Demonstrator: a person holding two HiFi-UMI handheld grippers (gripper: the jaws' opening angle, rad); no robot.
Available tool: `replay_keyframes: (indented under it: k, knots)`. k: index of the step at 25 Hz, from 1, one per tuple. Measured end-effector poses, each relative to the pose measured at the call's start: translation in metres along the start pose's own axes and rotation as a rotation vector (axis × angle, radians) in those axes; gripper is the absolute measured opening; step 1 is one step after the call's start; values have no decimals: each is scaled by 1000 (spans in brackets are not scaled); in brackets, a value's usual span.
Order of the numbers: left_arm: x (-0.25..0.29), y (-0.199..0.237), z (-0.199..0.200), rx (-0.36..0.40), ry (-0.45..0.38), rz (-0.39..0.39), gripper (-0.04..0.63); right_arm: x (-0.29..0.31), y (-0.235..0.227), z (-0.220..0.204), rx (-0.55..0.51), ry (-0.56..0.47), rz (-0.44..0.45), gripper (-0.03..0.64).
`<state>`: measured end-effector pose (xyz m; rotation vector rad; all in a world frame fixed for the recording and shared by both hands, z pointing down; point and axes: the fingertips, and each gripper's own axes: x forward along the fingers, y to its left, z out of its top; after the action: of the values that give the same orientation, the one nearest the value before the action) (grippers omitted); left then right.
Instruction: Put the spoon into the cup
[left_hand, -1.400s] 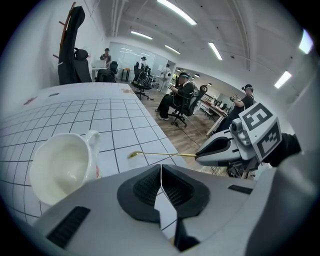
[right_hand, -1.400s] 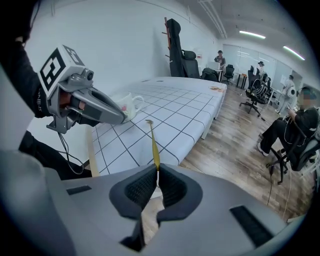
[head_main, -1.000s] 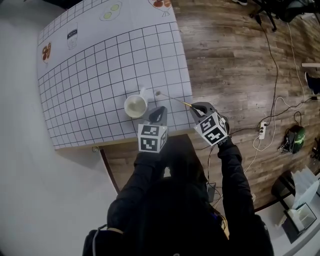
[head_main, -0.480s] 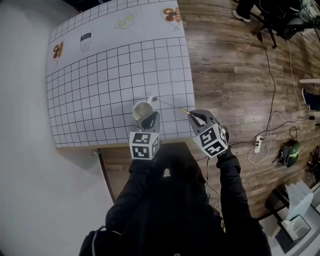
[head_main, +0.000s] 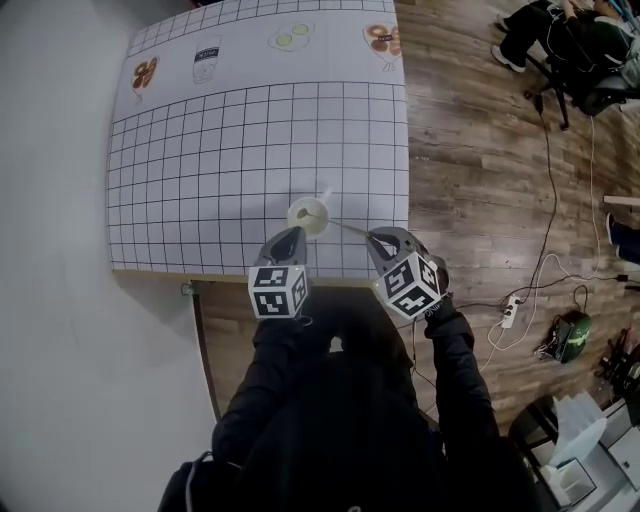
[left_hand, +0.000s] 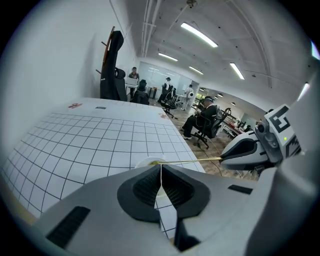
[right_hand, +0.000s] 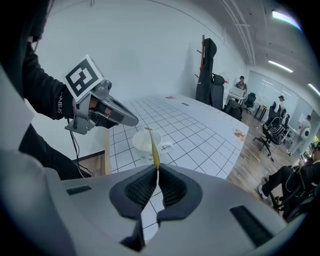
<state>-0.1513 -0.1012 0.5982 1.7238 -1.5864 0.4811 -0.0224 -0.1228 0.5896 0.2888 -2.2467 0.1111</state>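
Right gripper (head_main: 374, 238), closed on the spoon (head_main: 347, 228) handle, aims its bowl up-left over the cup (head_main: 293, 218) at centre frame.

No word or number can be read. Black-and-white square markers (head_main: 277, 291) cover the cubes (head_main: 408, 283) of the left gripper (head_main: 291, 236) and right gripper (head_main: 376, 240). The jar picture (head_main: 207, 63) at the gridded mat's (head_main: 200, 150) far edge and a sleeve's white lettering (right_hand: 61, 104) are illegible.

The left gripper (left_hand: 161, 172) and right gripper (right_hand: 156, 172) have smooth matt grey plastic shells and black ribbed, rubbery pads (right_hand: 141, 189). Just ahead of the right jaws, the thin spoon (right_hand: 153, 150) has a gold sheen and is probably metal. Beyond it, the cup (right_hand: 142, 143) is glossy white. The table cover (head_main: 230, 150) beneath looks smooth and matt.
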Motion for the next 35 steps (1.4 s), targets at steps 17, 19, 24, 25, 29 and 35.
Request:
replay_keyframes:
  k: [17,19,24,25,29,35]
  knots:
    - [-20,49,-33,-119,6,89,35,52,16,18,-145,169,-10,32]
    - [-22,52,-34,-128,4,94,35,55,16,21,-140,168,-9,32]
    - [-26,53,-34,-132,1,97,35,59,18,26,-74,142,4,37]
    - [-26,53,-34,-131,0,96,35,59,19,27,-51,132,10,38]
    - [-28,51,-26,-126,-14,87,35,55,18,28,70,91,46,88]
    - [-34,40,2,-98,-53,64,35,35,13,35,149,35,64,127]
